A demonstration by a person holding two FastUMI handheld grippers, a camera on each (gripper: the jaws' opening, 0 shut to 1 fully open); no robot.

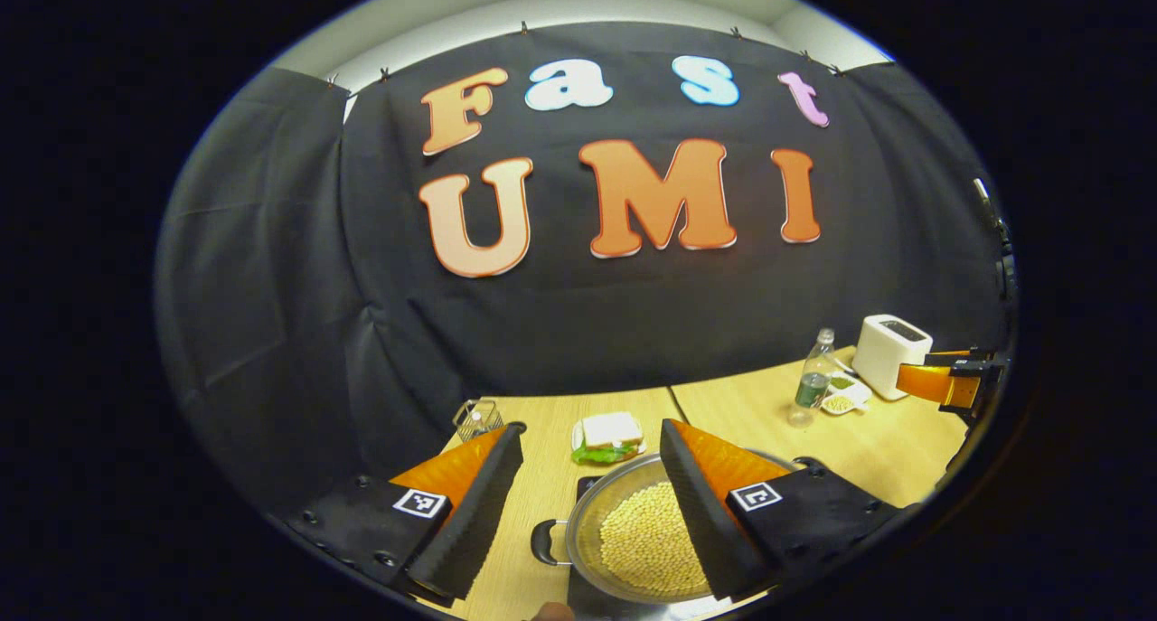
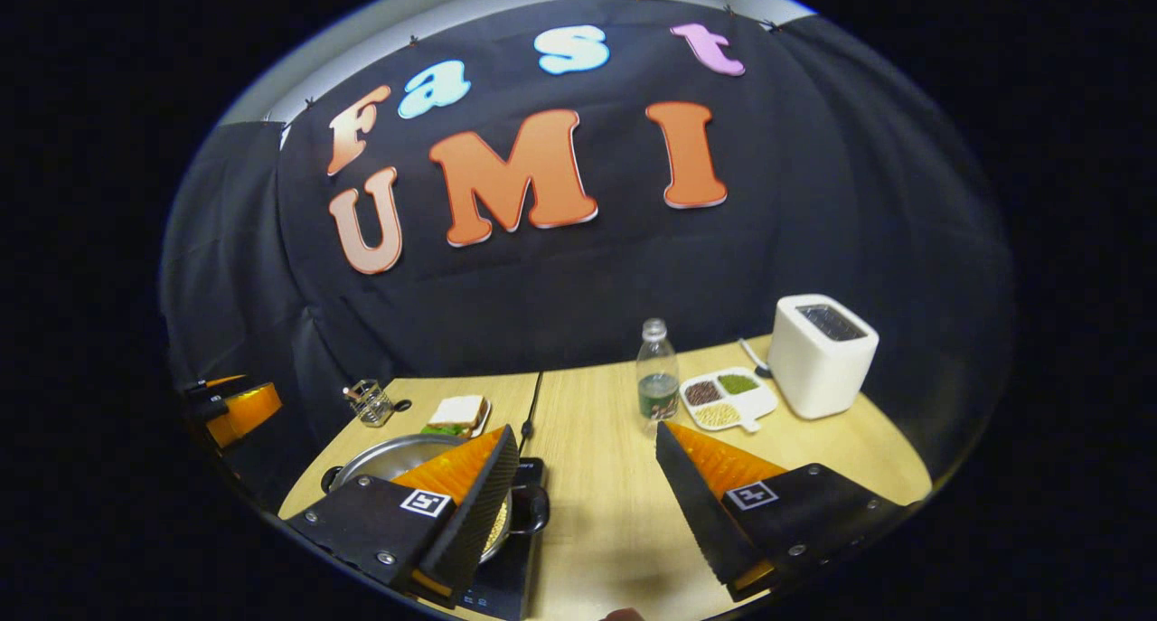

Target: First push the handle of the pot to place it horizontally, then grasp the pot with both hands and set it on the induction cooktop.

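A steel pot (image 1: 633, 535) holding yellow beans sits on the black induction cooktop (image 1: 586, 487); its dark left handle (image 1: 545, 541) sticks out sideways. My left gripper (image 1: 589, 431) hangs open above it, and its right finger hides the pot's right side. In the right gripper view the pot (image 2: 389, 458) lies at lower left on the cooktop (image 2: 502, 594), with its right handle (image 2: 531, 508) beside my left finger. My right gripper (image 2: 586, 431) is open over bare table, with nothing between its fingers. Each gripper also shows far off in the other's view (image 1: 949, 384) (image 2: 239, 409).
Behind the pot are a sandwich on a plate (image 1: 610, 436) and a small wire holder (image 1: 477, 418). Farther right on the wooden table (image 2: 597, 512) stand a water bottle (image 2: 657, 377), a divided tray of beans (image 2: 723, 397) and a white toaster (image 2: 821, 354). A black cord (image 2: 533, 404) runs back from the cooktop.
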